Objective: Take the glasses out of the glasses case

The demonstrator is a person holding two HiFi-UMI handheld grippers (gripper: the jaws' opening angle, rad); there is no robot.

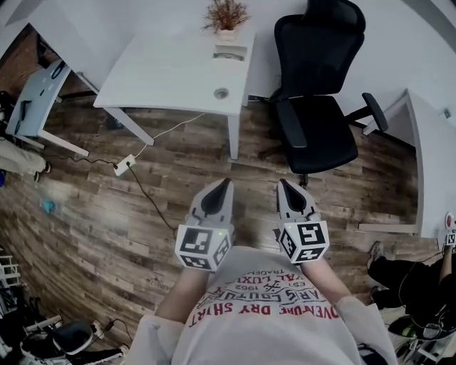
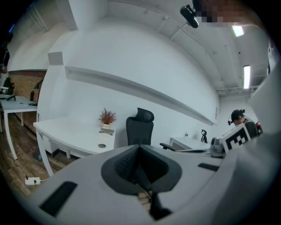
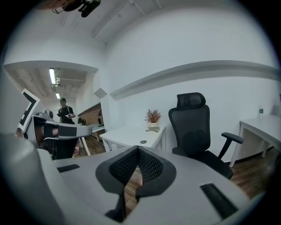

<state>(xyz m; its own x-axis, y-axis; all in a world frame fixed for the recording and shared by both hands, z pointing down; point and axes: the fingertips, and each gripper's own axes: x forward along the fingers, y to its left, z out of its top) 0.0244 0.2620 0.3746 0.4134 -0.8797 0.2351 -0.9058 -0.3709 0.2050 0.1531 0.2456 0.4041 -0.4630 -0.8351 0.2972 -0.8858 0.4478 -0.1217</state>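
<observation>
Pale glasses case point(image 1: 230, 51) lies flat on the white desk point(image 1: 164, 78) beside the potted plant point(image 1: 226, 16); contents unclear.

The left gripper point(image 1: 226, 184) and the right gripper point(image 1: 283, 184) are held out side by side, near each other, both pointing forward and tipped slightly down. Jaws are pressed together on both, with nothing between them.
</observation>
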